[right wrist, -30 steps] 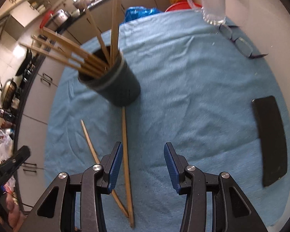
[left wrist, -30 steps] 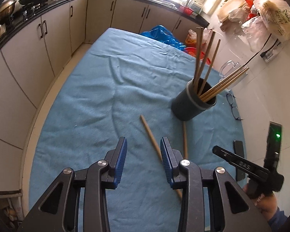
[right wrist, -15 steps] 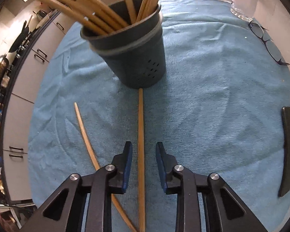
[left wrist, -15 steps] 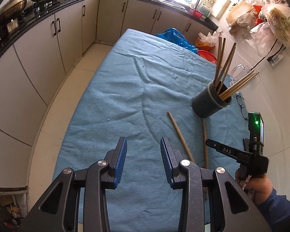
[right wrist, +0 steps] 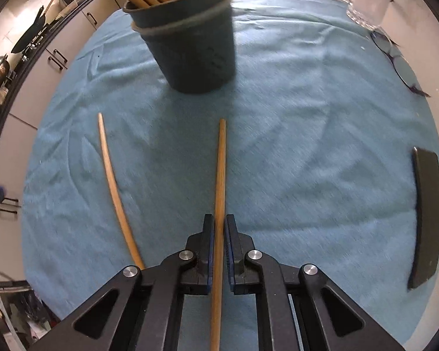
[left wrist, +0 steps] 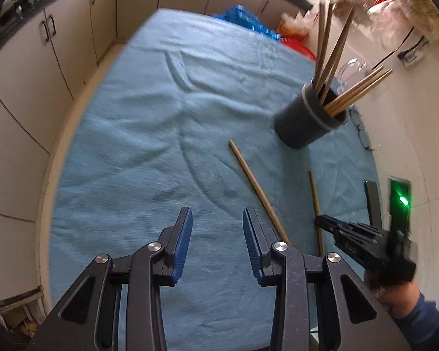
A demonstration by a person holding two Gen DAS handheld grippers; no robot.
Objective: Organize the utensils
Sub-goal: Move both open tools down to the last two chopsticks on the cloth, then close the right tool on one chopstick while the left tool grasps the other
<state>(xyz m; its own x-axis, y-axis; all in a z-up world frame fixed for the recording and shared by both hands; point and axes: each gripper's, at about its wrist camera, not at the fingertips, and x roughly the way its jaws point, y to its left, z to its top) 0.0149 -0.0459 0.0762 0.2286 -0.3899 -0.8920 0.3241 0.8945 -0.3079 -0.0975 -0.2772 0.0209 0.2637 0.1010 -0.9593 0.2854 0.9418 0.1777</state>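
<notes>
A dark holder (right wrist: 193,41) with several wooden chopsticks (left wrist: 357,90) stands on the blue cloth (right wrist: 307,134); it also shows in the left wrist view (left wrist: 307,122). My right gripper (right wrist: 219,228) is shut on a wooden chopstick (right wrist: 220,169) that points at the holder. A second chopstick (right wrist: 114,187) lies to its left on the cloth. In the left wrist view both chopsticks show, the gripped one (left wrist: 315,199) and the loose one (left wrist: 254,187). My left gripper (left wrist: 217,219) is open and empty above the cloth, left of the right gripper (left wrist: 325,222).
A black flat object (right wrist: 427,216) lies at the cloth's right edge. Glasses (right wrist: 395,58) and a clear jug (right wrist: 363,3) sit at the far right. Cabinets (left wrist: 52,58) run along the left. Plastic bags (left wrist: 395,3) hang at the back right.
My right gripper has closed on the chopstick that lay between its fingers. The holder now appears further from that chopstick's tip. My left gripper stayed open and shifted its view.
</notes>
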